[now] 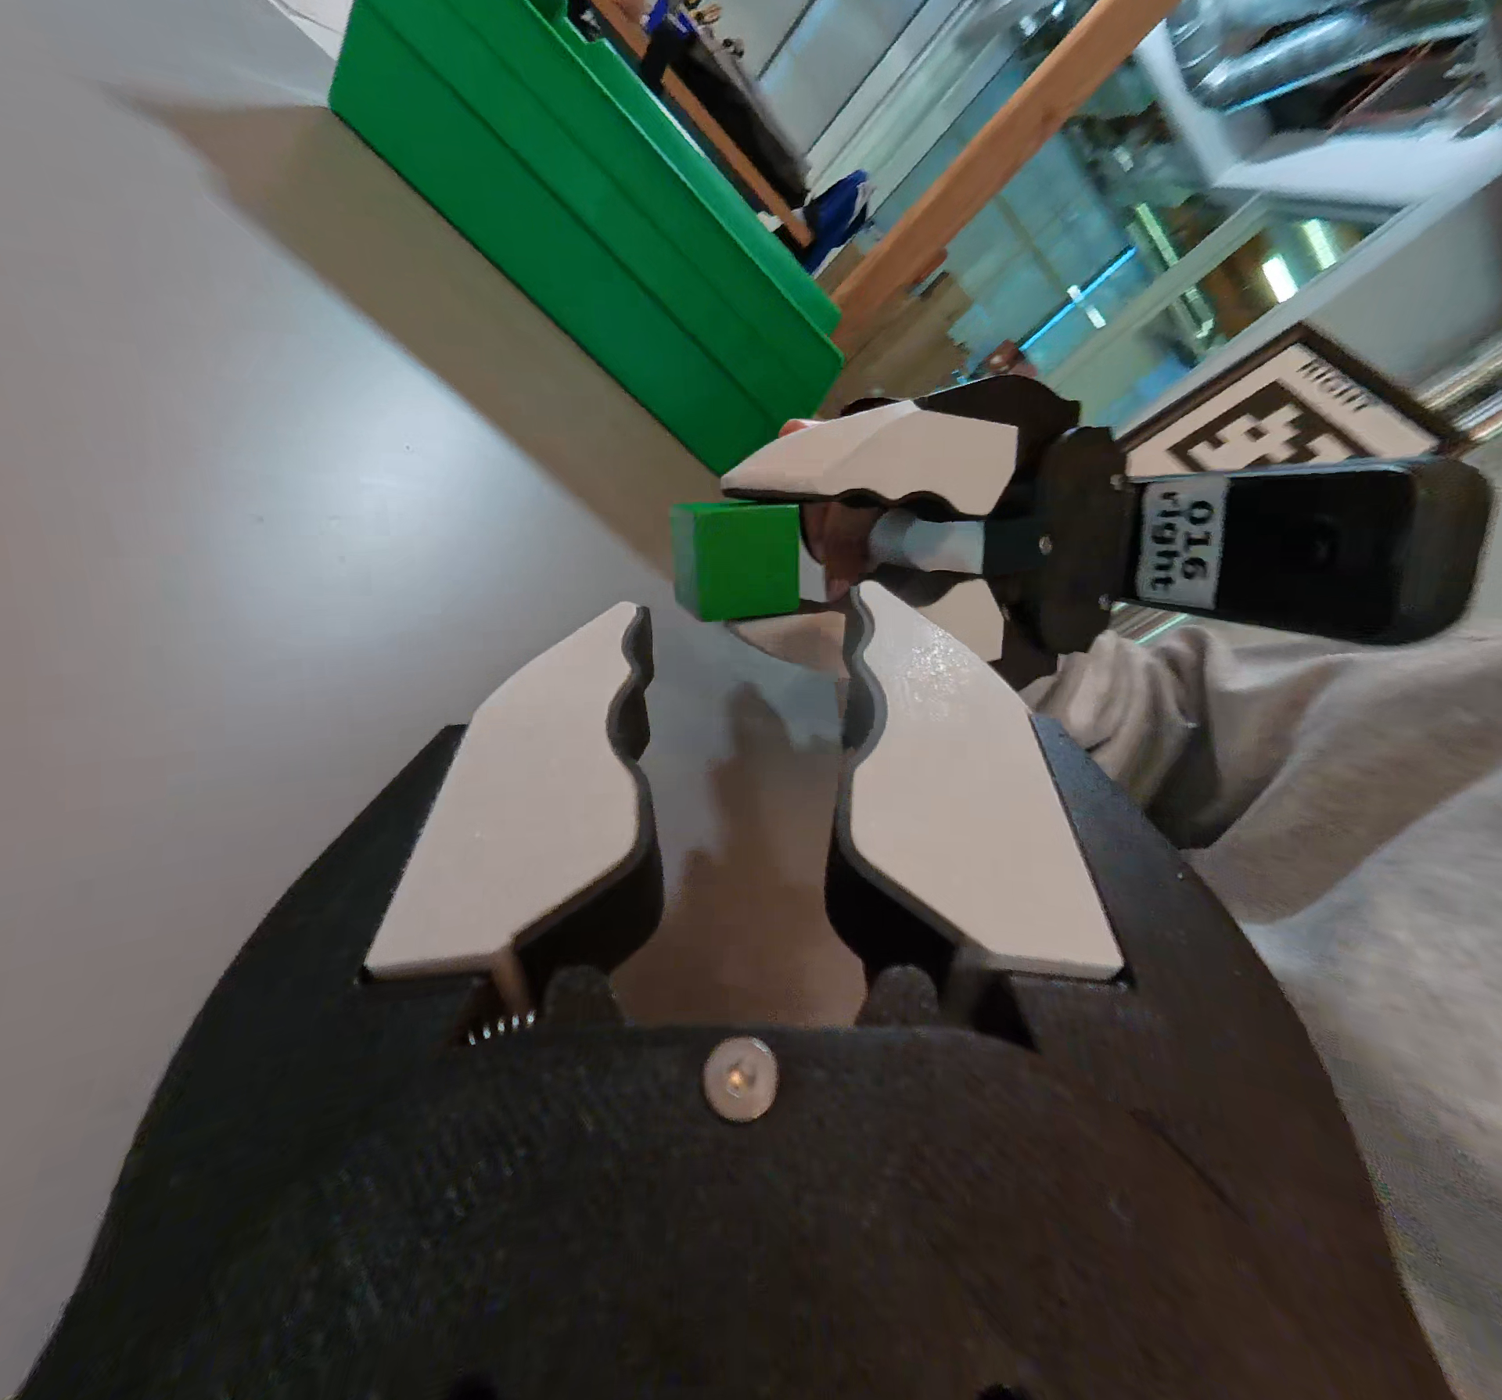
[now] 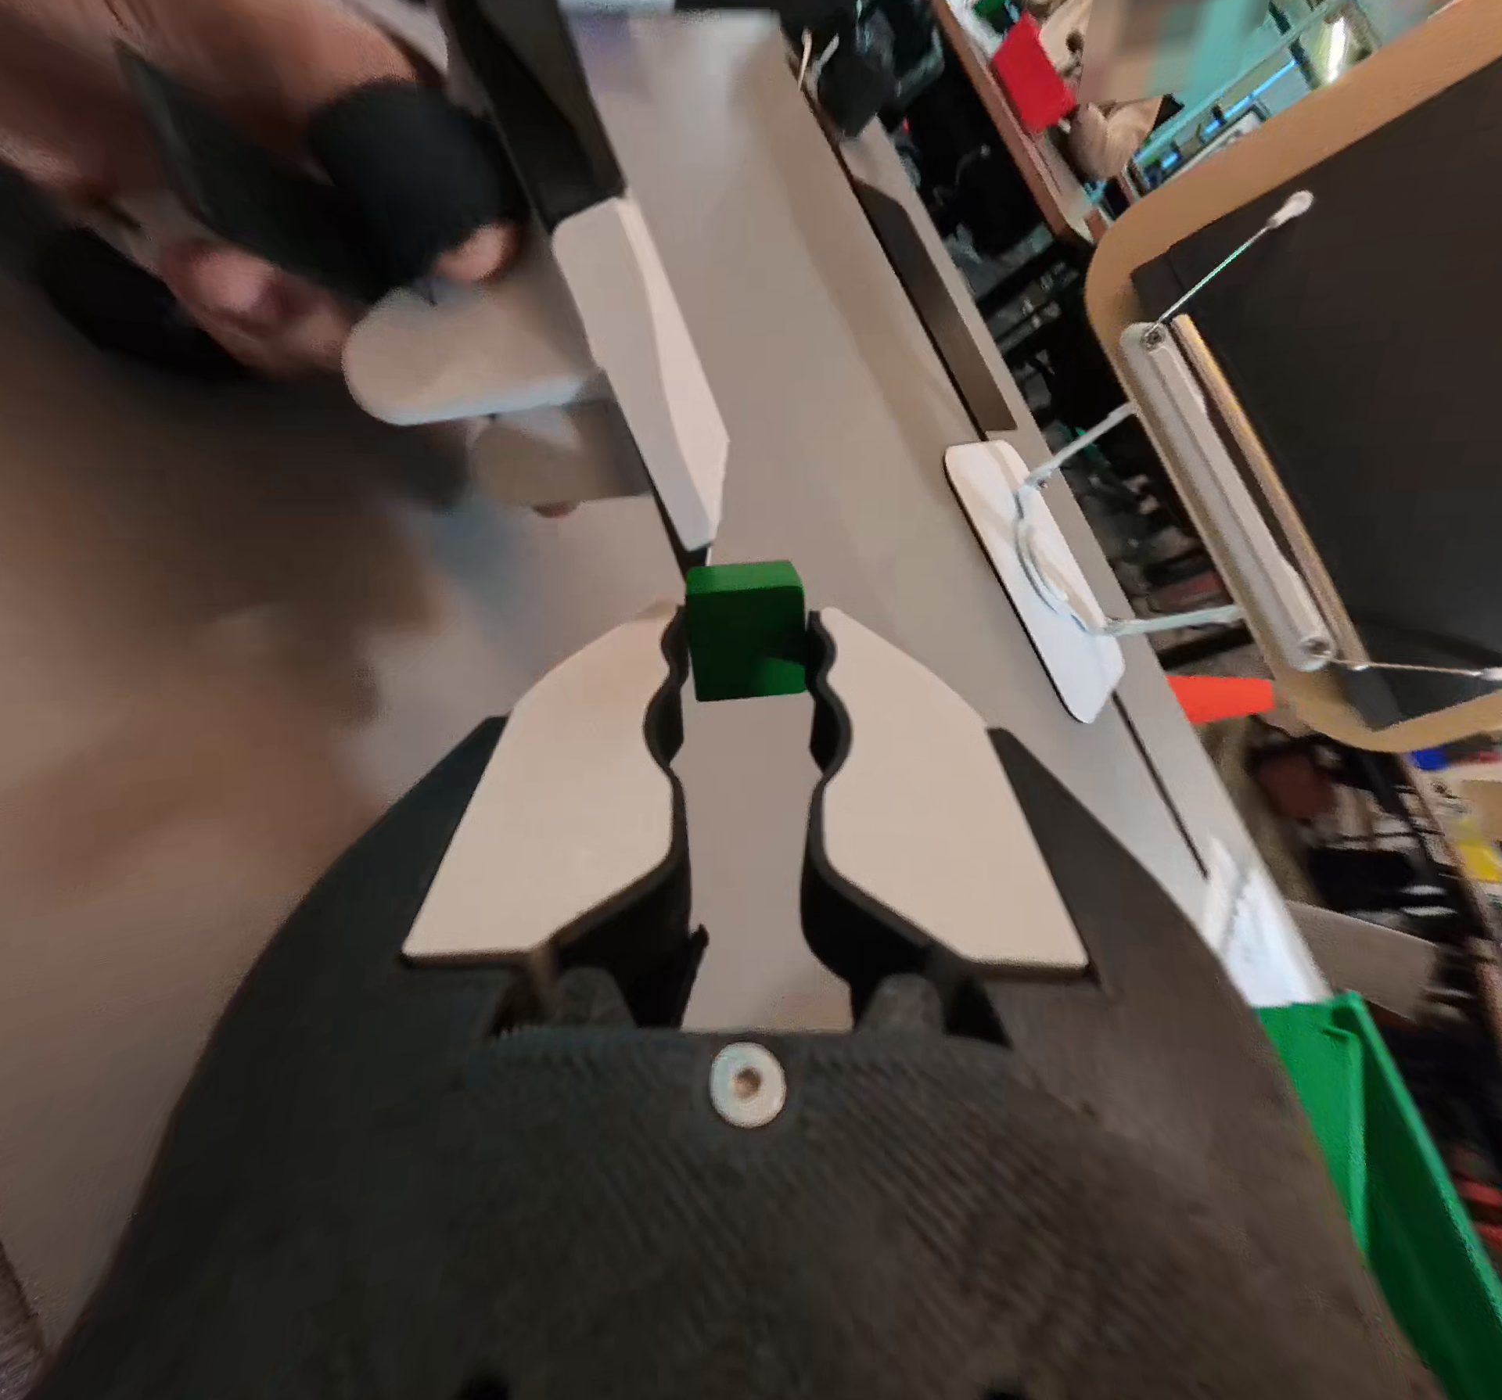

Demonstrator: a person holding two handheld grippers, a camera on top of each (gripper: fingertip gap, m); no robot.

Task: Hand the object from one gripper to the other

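Underneath everything lies a smooth grey tabletop (image 1: 244, 467), matte with soft glare, and on its far part a green plastic bin (image 1: 569, 223) with ribbed walls; a wooden beam (image 1: 1057, 85) and blurred glass shelving close the room behind. From the left wrist view, the left gripper (image 1: 744, 613) stands spread with nothing between its pale wavy-edged fingers, and just beyond its tips the right gripper (image 1: 752, 556) comes in from the right, pinching a small green block (image 1: 735, 573) in the air above the table. Only the right wrist view shows a flat white pad (image 2: 1032, 573) near the table edge and a dark wood-rimmed panel (image 2: 1341, 386); there the block (image 2: 744, 630) sits clamped between the fingertips, with the left gripper (image 2: 699, 548) close behind it.
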